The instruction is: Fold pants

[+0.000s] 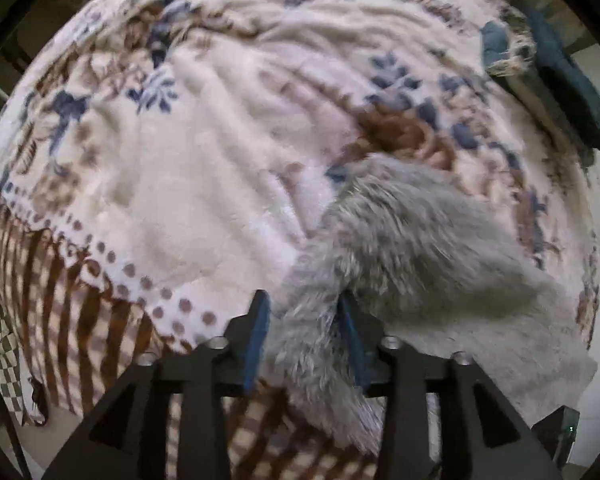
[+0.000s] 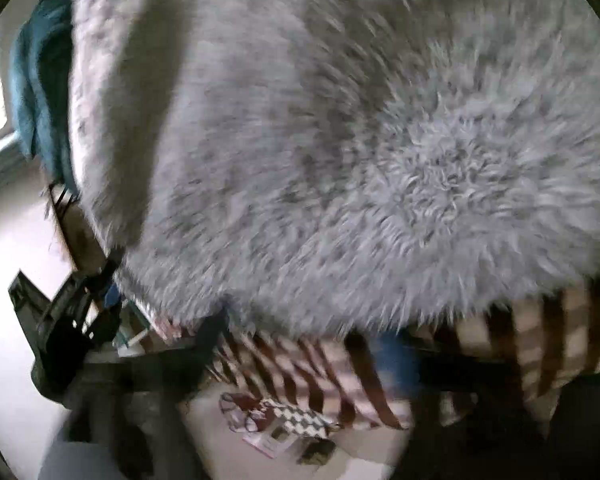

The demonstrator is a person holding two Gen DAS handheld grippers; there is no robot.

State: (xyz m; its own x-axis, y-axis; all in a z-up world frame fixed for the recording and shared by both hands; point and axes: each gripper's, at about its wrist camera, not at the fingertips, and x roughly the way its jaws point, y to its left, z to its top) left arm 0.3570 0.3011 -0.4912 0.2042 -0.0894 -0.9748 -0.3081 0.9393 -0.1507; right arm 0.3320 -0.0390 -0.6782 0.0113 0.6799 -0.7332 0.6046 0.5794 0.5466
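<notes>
The pants (image 1: 412, 240) are grey and fluffy. In the left wrist view they lie on the flowered blanket (image 1: 204, 152) at the right, and one bunched end runs between my left gripper's (image 1: 302, 312) blue-padded fingers (image 1: 256, 328), which are shut on it near the blanket's front edge. In the right wrist view the grey pants (image 2: 340, 140) fill most of the frame, blurred by motion. My right gripper (image 2: 300, 344) shows only as dark blurred shapes under the fabric's lower edge; whether it holds the pants cannot be told.
A teal cloth (image 1: 568, 80) lies at the blanket's far right edge and shows in the right wrist view (image 2: 40, 80) at the left. The blanket's brown striped border (image 1: 60, 320) hangs over the front edge. Pale floor (image 2: 4, 280) lies below.
</notes>
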